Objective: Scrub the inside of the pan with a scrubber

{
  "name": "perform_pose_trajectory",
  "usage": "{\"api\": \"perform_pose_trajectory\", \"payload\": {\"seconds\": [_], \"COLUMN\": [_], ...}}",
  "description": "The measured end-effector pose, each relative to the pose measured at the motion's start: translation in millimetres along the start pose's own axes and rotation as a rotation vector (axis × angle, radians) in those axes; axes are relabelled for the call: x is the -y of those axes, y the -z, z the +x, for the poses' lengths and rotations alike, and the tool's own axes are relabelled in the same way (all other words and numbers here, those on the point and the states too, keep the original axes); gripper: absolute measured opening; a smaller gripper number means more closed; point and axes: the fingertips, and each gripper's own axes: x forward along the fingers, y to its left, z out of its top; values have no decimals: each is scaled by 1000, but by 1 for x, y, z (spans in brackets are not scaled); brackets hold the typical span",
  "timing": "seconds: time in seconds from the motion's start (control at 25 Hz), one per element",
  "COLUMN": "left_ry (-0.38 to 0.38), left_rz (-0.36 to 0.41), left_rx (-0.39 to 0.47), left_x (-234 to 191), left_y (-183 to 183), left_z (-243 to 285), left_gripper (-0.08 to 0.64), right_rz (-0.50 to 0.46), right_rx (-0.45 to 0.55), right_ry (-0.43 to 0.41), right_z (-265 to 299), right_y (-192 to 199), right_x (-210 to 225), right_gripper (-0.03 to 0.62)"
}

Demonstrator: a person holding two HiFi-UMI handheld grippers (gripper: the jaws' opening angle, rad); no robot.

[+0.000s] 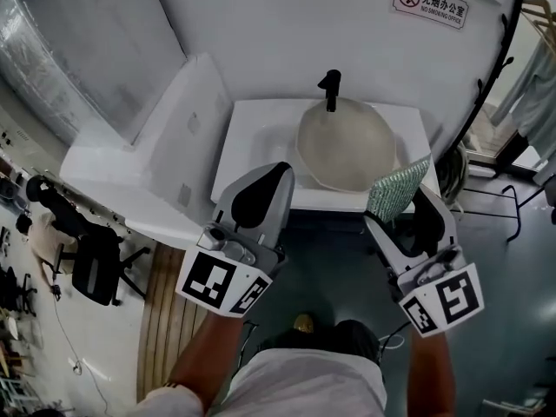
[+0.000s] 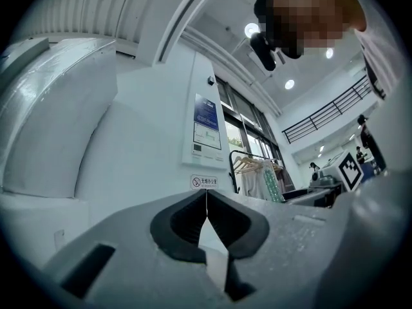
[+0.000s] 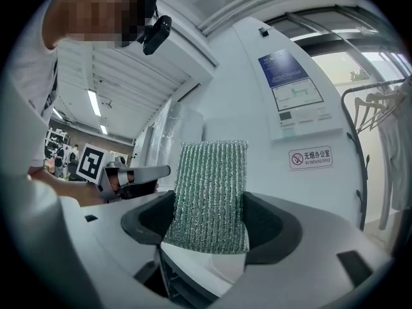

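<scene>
L gripper point(image 1: 271, 174) jaws pressed together, nothing between, R gripper point(image 1: 403, 208) pinching green scrubber point(image 1: 398, 188) upright, both near white sink point(image 1: 252, 137), pan point(image 1: 347, 150) inside, by black faucet point(image 1: 329, 89)

White wall point(image 1: 287, 24) is noted behind a white surface point(image 1: 252, 146); a no-smoking sign point(image 1: 430, 1) is fixed high on it. A black tap point(image 1: 329, 89) is mounted at the back edge. Dark floor point(image 1: 512, 320) is seen below, with a wooden strip point(image 1: 169, 307) and a black office chair point(image 1: 94, 266) at left. A clothes rack point(image 2: 248, 163) is set before tall windows point(image 2: 248, 124). Round ceiling lights point(image 2: 252, 29) are lit.
</scene>
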Motion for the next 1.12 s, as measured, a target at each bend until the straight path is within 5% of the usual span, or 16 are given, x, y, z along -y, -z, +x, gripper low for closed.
{"api": "perform_pose_trajectory", "payload": {"seconds": [1.12], "left_ry": [-101], "left_rz": [41], "left_rx": [-95], "left_x": [-79], "left_y": [68], "left_z": [128], "left_gripper": [17], "right_rz": [-27], "right_rx": [-14], "right_ry": [-103], "right_z": [130], "right_y": [30], "right_x": [113], "right_gripper": [339]}}
